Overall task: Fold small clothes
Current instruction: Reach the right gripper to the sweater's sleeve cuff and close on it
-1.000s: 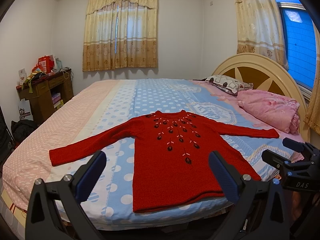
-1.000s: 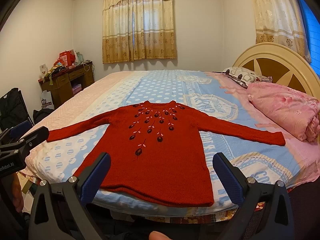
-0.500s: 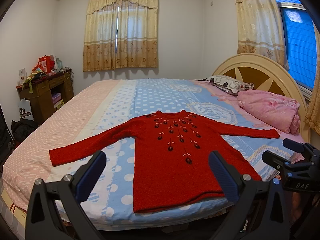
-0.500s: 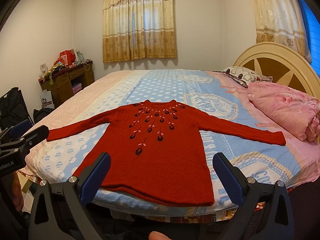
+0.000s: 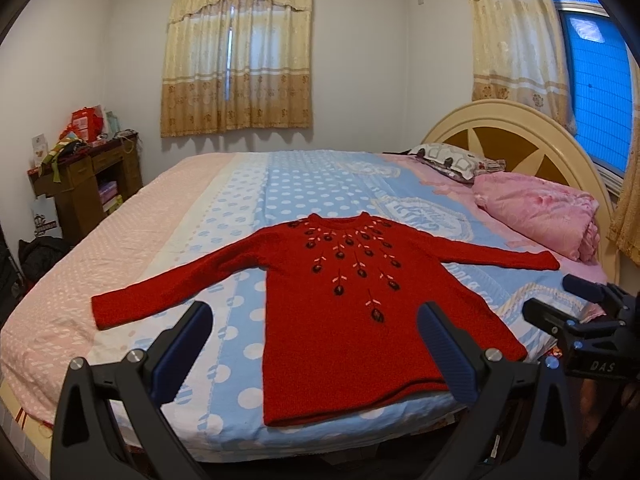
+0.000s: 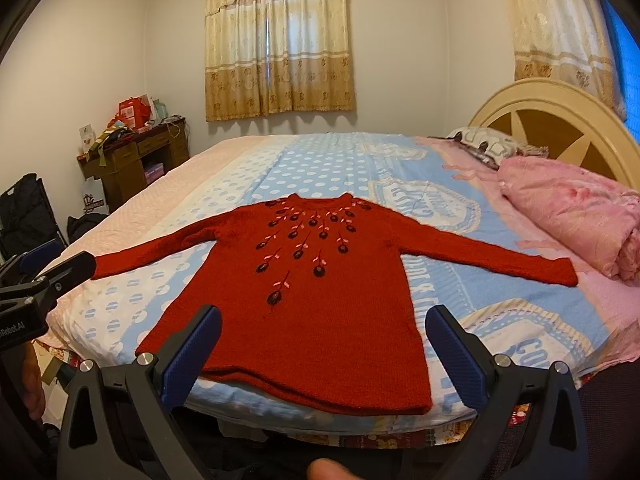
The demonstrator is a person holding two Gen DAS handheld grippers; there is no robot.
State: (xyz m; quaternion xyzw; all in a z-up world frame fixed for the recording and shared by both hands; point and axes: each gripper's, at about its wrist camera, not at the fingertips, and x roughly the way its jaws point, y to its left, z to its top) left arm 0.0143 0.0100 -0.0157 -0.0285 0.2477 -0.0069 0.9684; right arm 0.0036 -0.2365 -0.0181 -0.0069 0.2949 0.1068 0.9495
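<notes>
A red sweater (image 5: pixel 360 312) lies flat on the bed (image 5: pixel 256 184), face up, both sleeves stretched straight out to the sides and its hem at the near edge of the mattress. The left tongs (image 5: pixel 316 344) hang just short of that edge, fingers wide apart with nothing between them; the sweater's body sits ahead of them, filling most of the gap, while the left sleeve runs off beyond the left finger. The right tongs (image 6: pixel 322 346) are held the same way, fingers spread and empty, with the hem just ahead and slightly below them. Neither pair touches the cloth. Each pair shows at the edge of the other's view, so they are side by side, level with one another. Off to the right of both, near the headboard (image 5: pixel 520 144), a folded pink quilt (image 5: pixel 536 216) rests well clear of the right sleeve's cuff. Far ahead, past the bed, curtains (image 5: pixel 238 60) cover the window, and a cluttered wooden desk (image 5: pixel 86 184) stands against the wall to the left.
</notes>
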